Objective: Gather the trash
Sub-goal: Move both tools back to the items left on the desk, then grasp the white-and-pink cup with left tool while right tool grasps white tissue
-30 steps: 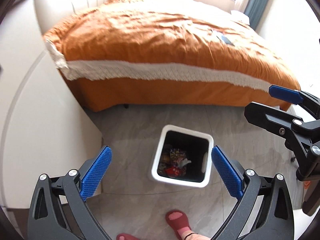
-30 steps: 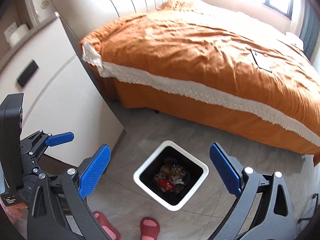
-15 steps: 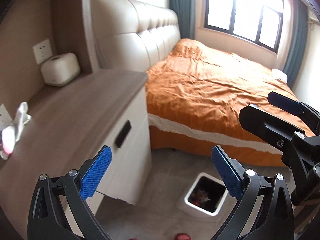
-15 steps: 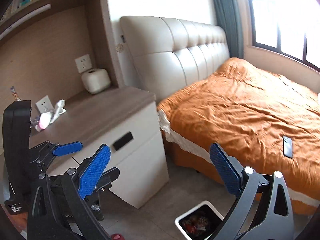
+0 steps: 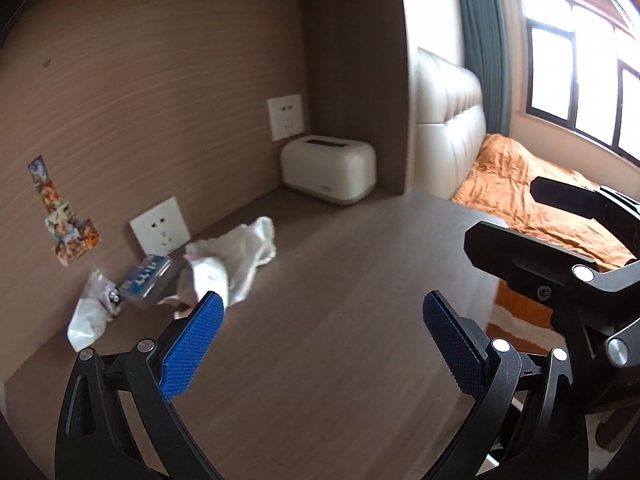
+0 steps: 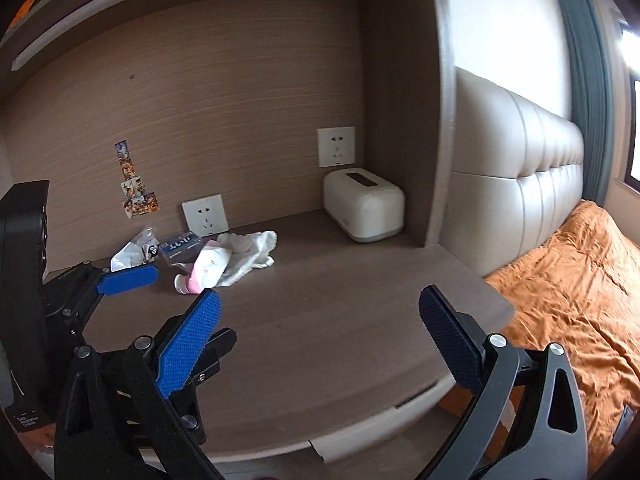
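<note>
A heap of trash lies at the back left of the brown nightstand top: a crumpled white tissue, a white and pink wrapper, a small blue packet and a clear plastic wrapper. My left gripper is open and empty, above the top, a short way in front of the heap. My right gripper is open and empty, further back and to the right. The left gripper also shows at the left of the right wrist view.
A cream tissue box stands in the back right corner under a wall socket. A second socket is just behind the heap. A padded headboard and an orange bed lie to the right.
Both grippers have swung up and left from the white bin on the floor to the nightstand top. The bin has left view. The trash heap is now in front. Both stay open.
</note>
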`<act>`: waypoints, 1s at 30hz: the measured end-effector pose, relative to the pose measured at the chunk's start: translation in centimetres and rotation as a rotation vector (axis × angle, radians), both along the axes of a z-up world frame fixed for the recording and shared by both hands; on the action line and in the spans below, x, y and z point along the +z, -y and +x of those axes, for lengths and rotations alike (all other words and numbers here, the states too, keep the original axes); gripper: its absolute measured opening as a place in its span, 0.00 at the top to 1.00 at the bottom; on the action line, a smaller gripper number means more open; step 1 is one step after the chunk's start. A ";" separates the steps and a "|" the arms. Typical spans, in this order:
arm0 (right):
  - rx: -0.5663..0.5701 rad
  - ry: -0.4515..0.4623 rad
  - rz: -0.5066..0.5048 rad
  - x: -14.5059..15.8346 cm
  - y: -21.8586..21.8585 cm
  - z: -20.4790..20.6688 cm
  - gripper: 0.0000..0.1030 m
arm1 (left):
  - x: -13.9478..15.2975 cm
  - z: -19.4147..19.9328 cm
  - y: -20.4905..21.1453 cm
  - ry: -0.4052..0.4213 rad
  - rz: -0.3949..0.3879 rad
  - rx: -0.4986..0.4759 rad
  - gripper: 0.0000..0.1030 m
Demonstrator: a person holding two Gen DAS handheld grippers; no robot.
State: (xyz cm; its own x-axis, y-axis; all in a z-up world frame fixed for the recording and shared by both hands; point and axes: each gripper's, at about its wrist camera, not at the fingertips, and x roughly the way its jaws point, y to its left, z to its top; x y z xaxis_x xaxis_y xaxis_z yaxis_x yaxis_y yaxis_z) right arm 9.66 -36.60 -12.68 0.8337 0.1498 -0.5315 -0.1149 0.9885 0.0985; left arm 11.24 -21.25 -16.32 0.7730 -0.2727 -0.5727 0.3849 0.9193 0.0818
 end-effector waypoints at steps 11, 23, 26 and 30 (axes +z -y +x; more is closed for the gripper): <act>0.098 -0.129 -0.027 -5.0 -6.7 11.5 0.04 | -4.0 7.9 -8.3 -0.118 -0.041 0.037 0.15; 0.068 -0.239 -0.065 -9.6 -8.5 18.8 0.04 | -7.5 11.9 -9.4 -0.273 -0.069 0.046 0.37; 0.068 -0.266 -0.063 -10.4 -8.8 20.3 0.04 | -8.2 12.4 -9.7 -0.303 -0.103 0.073 0.48; 0.078 -0.287 -0.084 -11.3 -9.7 21.9 0.04 | -9.1 12.8 -10.2 -0.327 -0.129 0.095 0.62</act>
